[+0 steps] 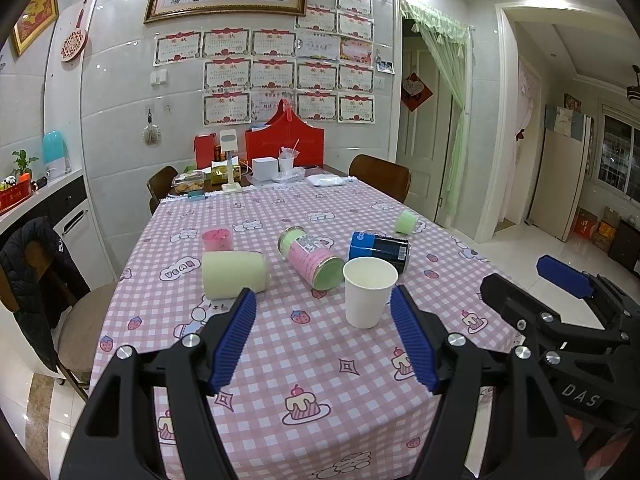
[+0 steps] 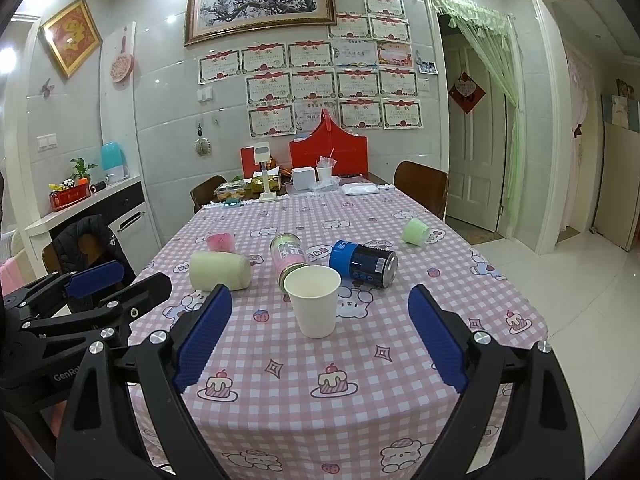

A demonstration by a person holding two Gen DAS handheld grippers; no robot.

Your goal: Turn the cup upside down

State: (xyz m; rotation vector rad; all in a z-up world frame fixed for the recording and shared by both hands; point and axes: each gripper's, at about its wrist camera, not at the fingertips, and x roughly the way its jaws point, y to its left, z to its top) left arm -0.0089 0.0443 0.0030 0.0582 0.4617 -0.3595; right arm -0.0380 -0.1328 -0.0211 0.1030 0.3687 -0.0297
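A white paper cup (image 1: 368, 292) stands upright, mouth up, on the pink checked tablecloth (image 1: 304, 360). It also shows in the right wrist view (image 2: 314, 302). My left gripper (image 1: 323, 300) is open and empty, a little short of the cup, which sits by the right finger. My right gripper (image 2: 320, 298) is open and empty, with the cup ahead between its blue fingers (image 2: 436, 340). The right gripper also shows at the right edge of the left wrist view (image 1: 560, 292). The left gripper shows at the left edge of the right wrist view (image 2: 96, 280).
Behind the cup lie a pink-and-green can (image 1: 310, 258), a blue-and-black can (image 1: 380, 249) and a pale green cylinder (image 1: 234, 274). A pink cup (image 1: 217, 239) and a small green cup (image 1: 406, 222) sit farther back. Boxes clutter the far end. Chairs (image 1: 380, 178) ring the table.
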